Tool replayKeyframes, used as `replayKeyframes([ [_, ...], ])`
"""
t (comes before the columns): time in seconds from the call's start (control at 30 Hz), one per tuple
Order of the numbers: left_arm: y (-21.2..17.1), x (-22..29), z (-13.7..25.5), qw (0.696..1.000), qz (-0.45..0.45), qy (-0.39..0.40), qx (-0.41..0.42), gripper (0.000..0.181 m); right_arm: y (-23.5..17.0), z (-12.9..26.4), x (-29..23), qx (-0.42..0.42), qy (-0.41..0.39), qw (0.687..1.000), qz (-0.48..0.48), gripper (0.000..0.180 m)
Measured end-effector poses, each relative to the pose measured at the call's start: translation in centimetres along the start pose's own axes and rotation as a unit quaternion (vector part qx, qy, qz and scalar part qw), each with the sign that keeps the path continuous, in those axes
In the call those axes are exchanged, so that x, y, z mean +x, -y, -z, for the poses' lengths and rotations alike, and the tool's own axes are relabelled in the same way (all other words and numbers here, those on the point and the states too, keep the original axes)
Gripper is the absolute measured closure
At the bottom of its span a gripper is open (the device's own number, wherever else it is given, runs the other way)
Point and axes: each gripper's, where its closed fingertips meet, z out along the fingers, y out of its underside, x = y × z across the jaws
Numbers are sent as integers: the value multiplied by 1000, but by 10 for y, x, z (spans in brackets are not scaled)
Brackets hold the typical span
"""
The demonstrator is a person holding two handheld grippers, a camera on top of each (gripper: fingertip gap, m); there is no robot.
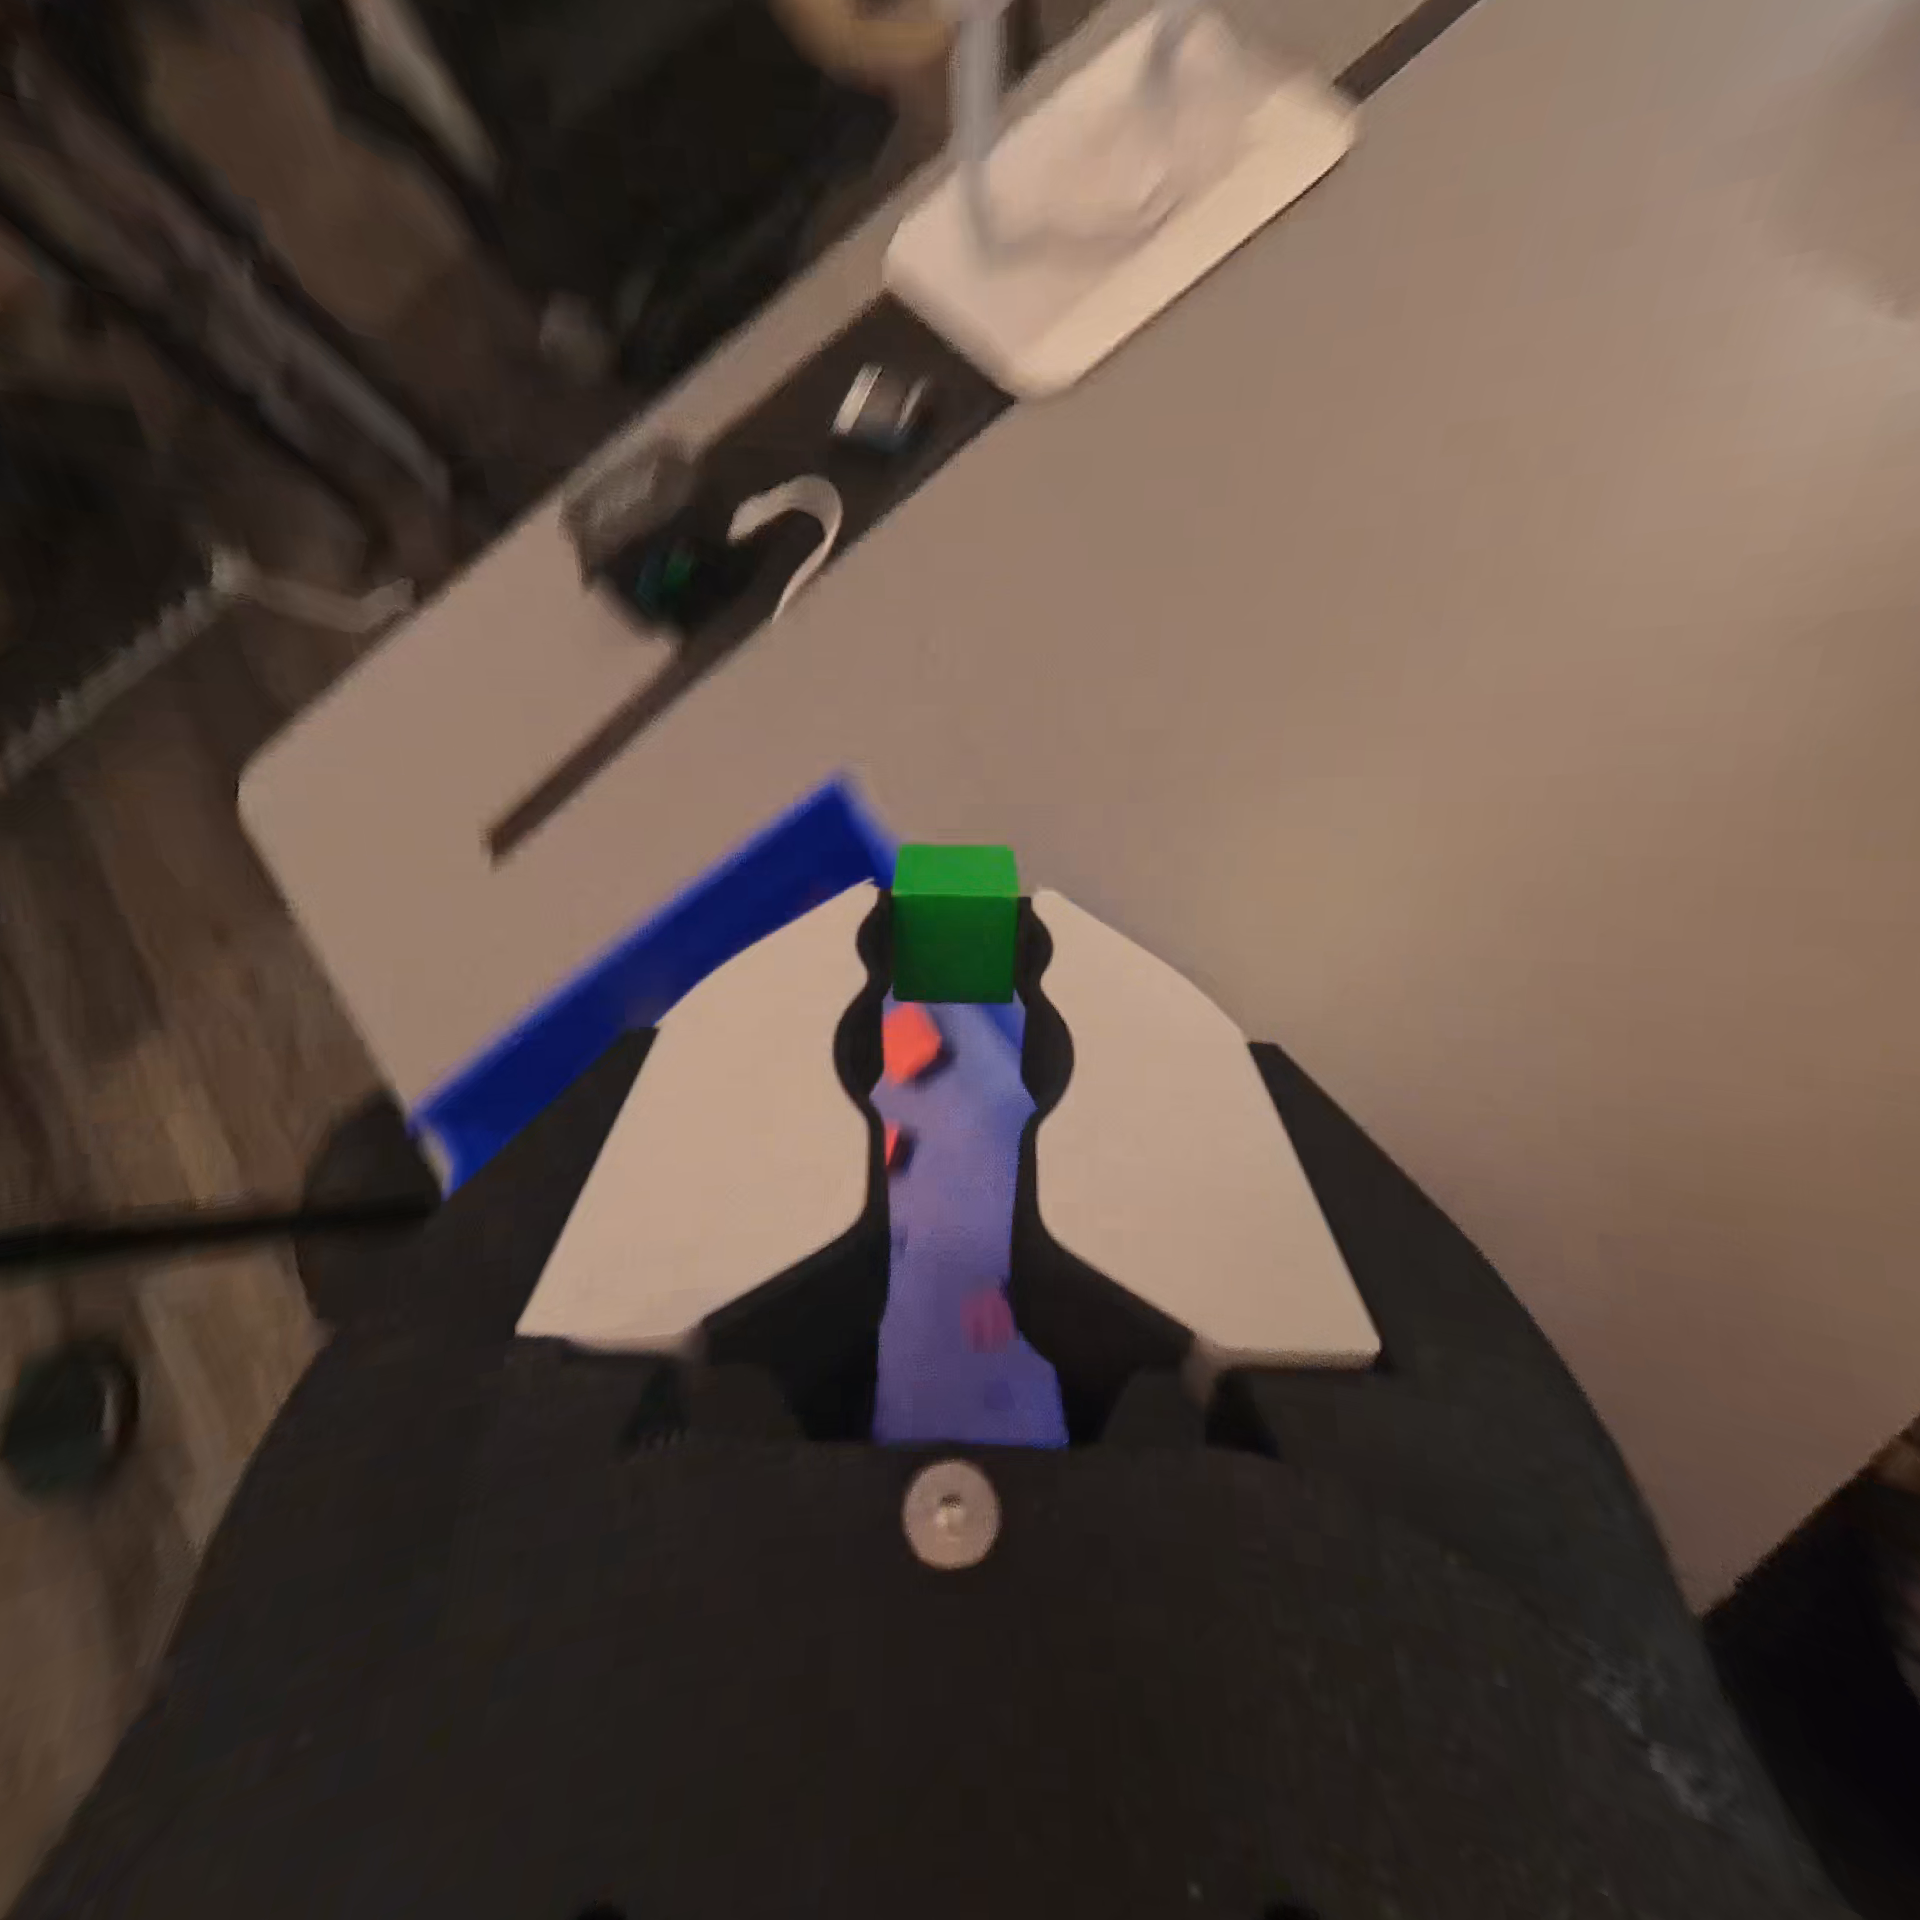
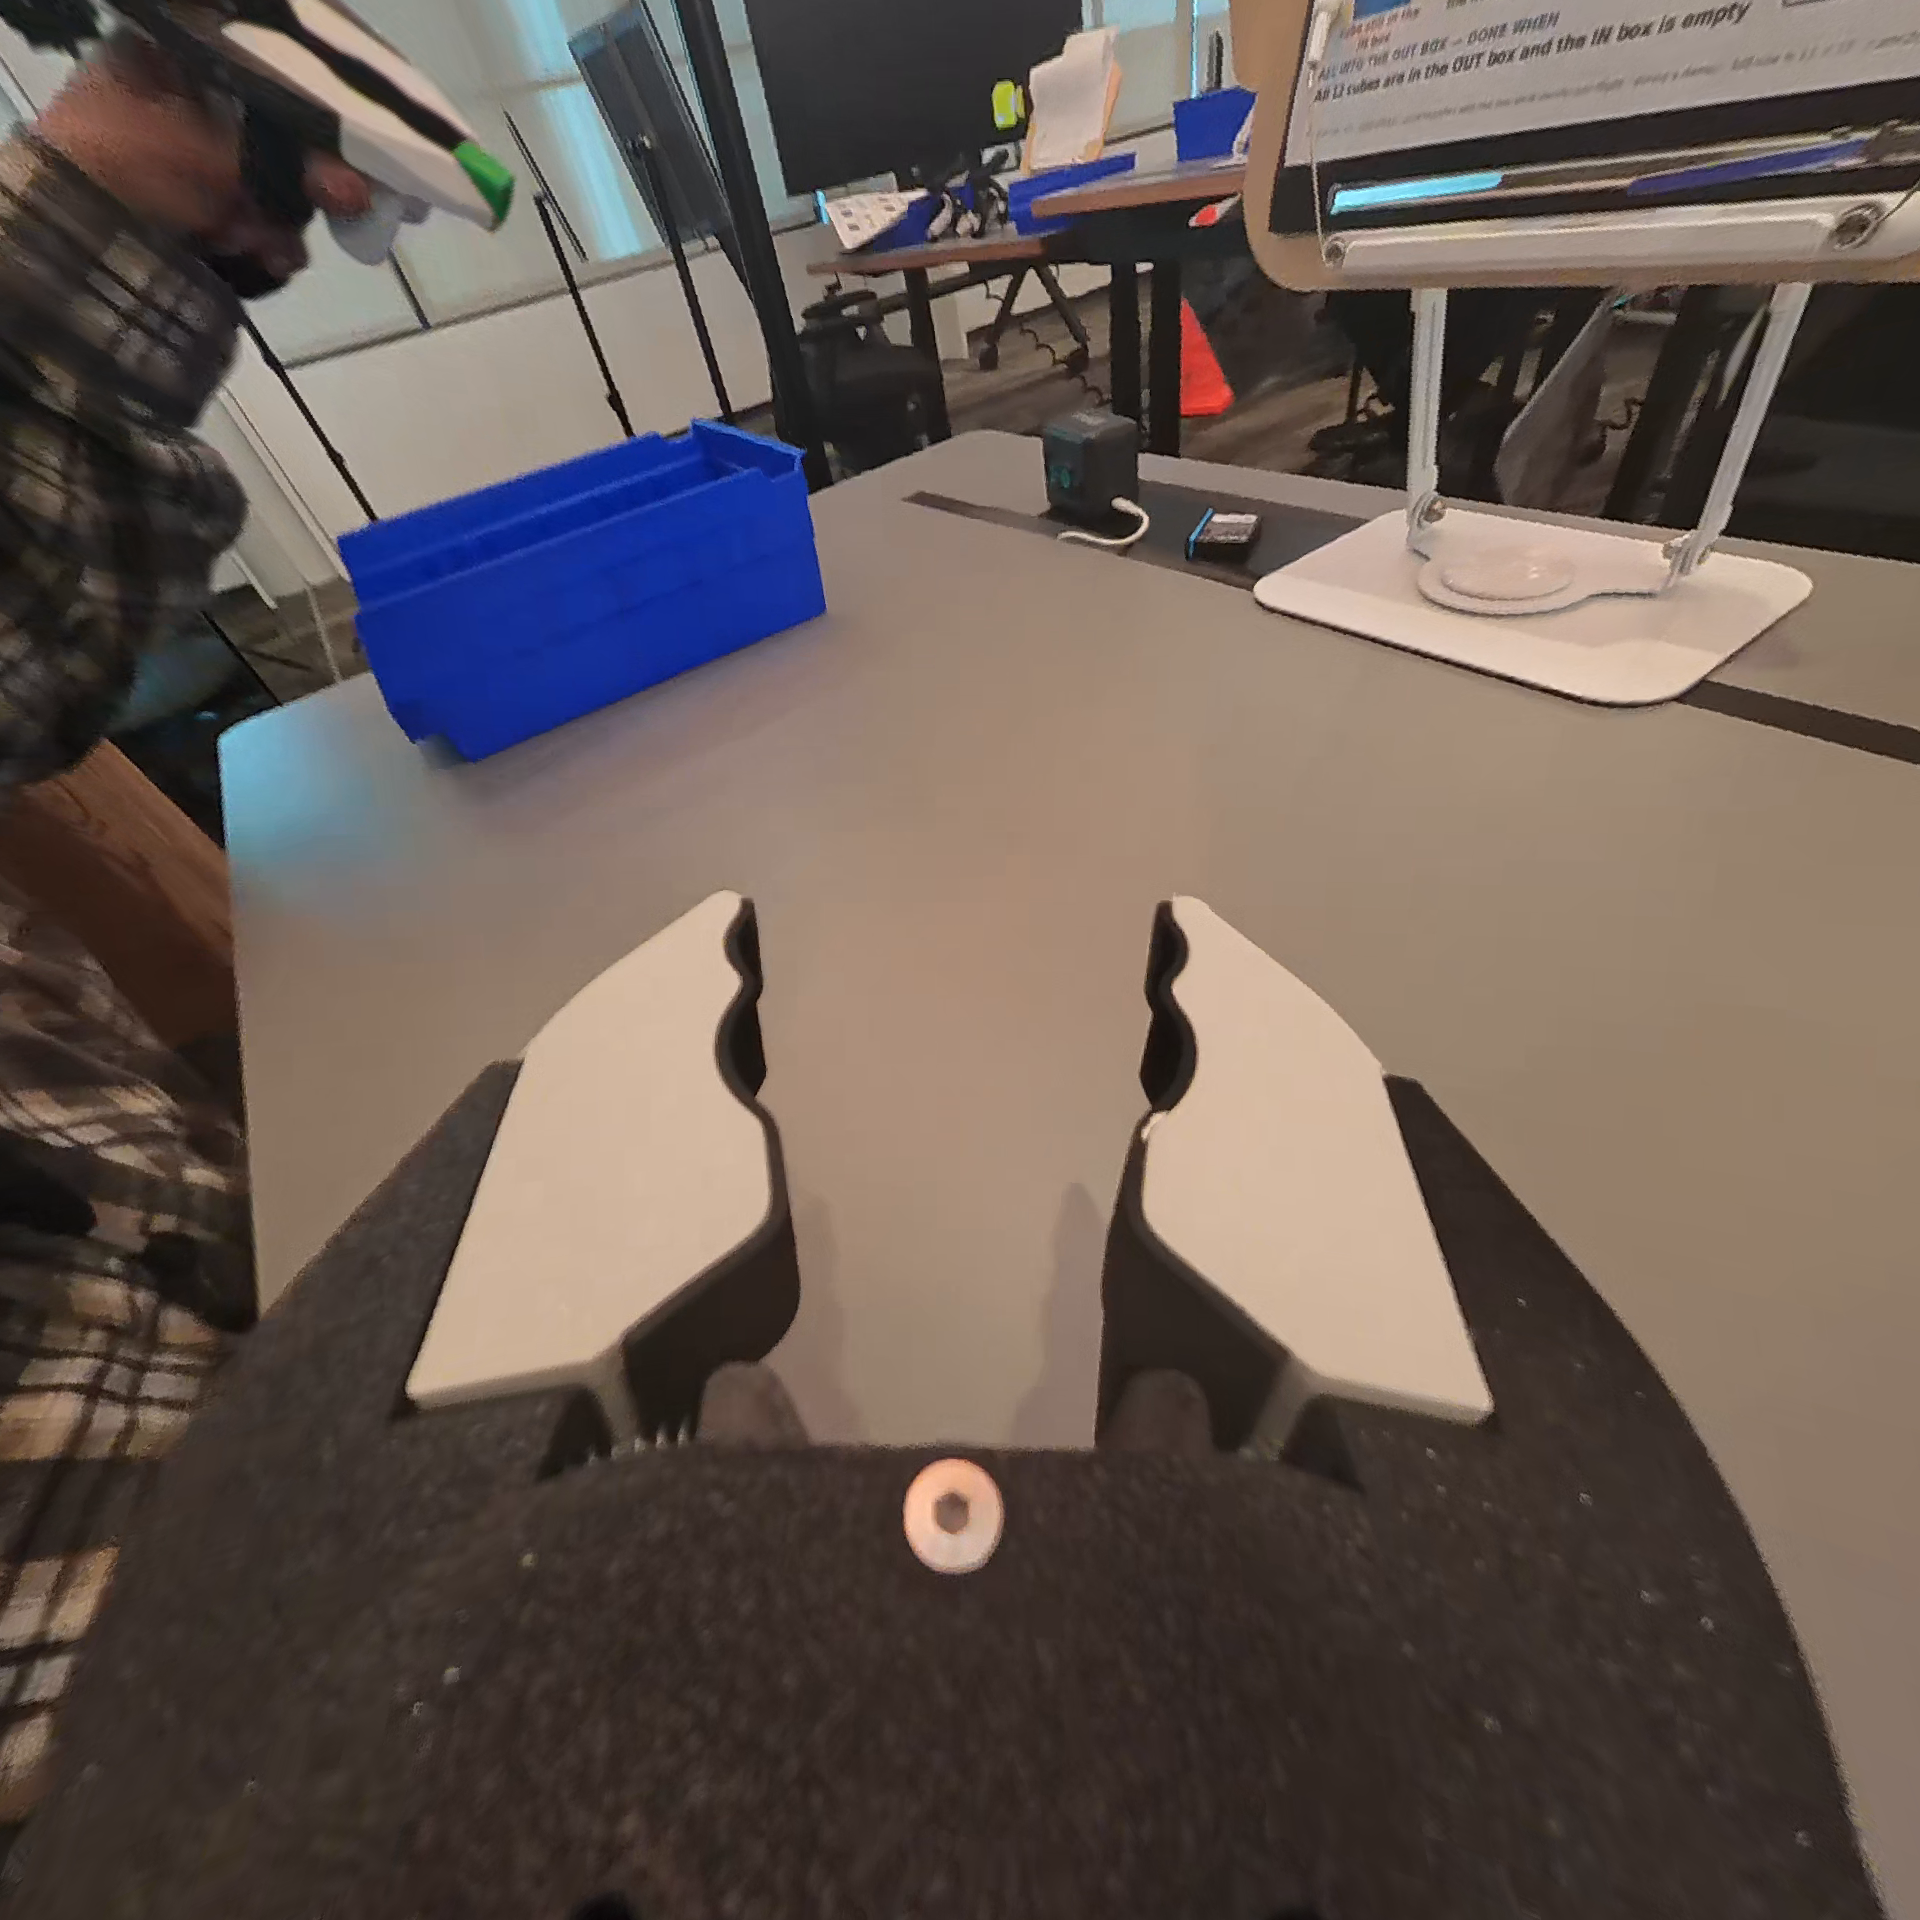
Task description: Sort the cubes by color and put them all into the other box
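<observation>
My left gripper is shut on a green cube and holds it above a blue box. Between its fingers I see the box floor with two red cubes and a darker, blurred cube. The green cube also shows in the right wrist view, high at the upper left, above the blue box at the table's far left. My right gripper is open and empty, low over the bare grey table.
A white stand base carrying a screen is at the far right. A small black device with a white cable and a flat black item lie on a dark strip at the back. A plaid sleeve fills the left.
</observation>
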Motion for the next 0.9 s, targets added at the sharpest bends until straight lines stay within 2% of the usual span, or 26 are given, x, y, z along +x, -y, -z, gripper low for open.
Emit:
replayKeyframes([
  [0.17, 102, 108, -31, 976, -124, -96, 151, 159, 16, -1, 0, -1, 23, 999, -25, 112],
  [0.33, 151, 198, -66, 926, -171, -201, 270, 159, 44, -2, 3, 3, 48, 996, -79, 119],
  [0.47, 166, 246, -88, 887, -176, -265, 334, 159, 72, -8, -4, 16, 102, 983, -155, 123],
  [0.63, 172, 288, -100, 850, -195, -315, 375, 159, 95, -27, -25, 0, 209, 941, -265, 124],
  [0.9, 172, 313, -96, 819, -217, -336, 411, 159, 103, -54, -44, -14, 296, 884, -362, 129],
])
